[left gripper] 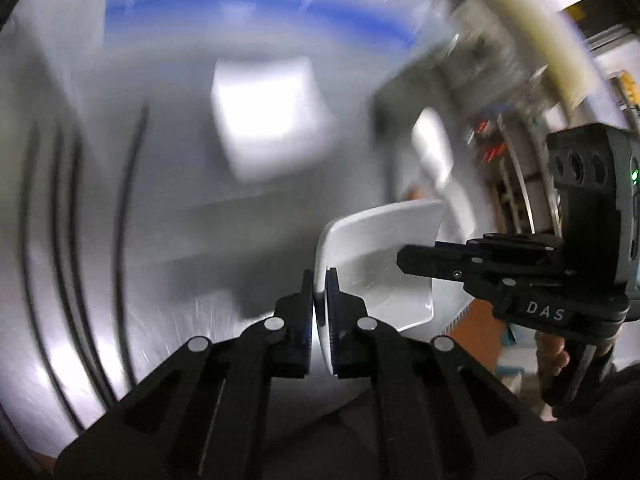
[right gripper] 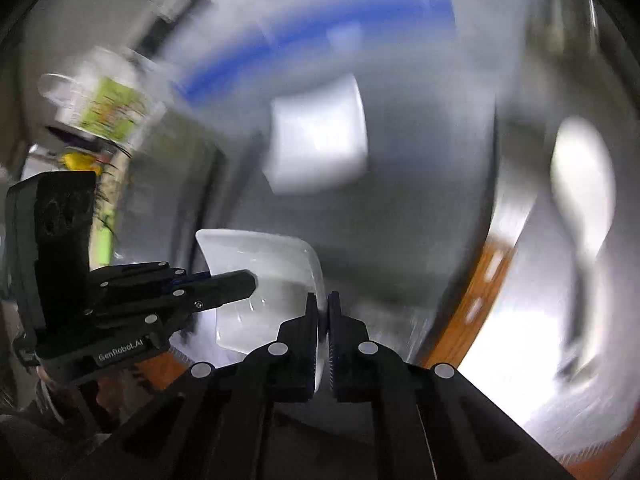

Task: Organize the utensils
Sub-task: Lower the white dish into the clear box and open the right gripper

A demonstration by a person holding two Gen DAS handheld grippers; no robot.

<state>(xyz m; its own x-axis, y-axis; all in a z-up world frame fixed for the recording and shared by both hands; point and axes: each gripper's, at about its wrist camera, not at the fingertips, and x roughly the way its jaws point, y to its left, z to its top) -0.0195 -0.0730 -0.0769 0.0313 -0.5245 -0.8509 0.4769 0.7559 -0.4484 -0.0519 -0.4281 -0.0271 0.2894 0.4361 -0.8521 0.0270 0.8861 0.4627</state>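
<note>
A white square dish (left gripper: 376, 240) hangs above a blurred steel surface, held at two opposite rims. My left gripper (left gripper: 320, 286) is shut on its left rim, and the white edge shows between the pads. My right gripper (left gripper: 404, 262) reaches in from the right over the dish's other side. In the right wrist view the dish (right gripper: 260, 264) sits low in the middle, with my right gripper (right gripper: 323, 306) shut on its right rim and my left gripper (right gripper: 250, 282) clamped on the far rim. A blurred white spoon (right gripper: 580, 184) lies on the steel to the right.
A second white square dish (right gripper: 320, 140) lies blurred on the steel surface (left gripper: 140, 240) ahead, near a blue streak (left gripper: 240, 0). A mug with a green pattern (right gripper: 104, 108) is at the left. A wooden edge (right gripper: 480, 300) borders the steel. A hand (left gripper: 554, 360) holds the right gripper's grip.
</note>
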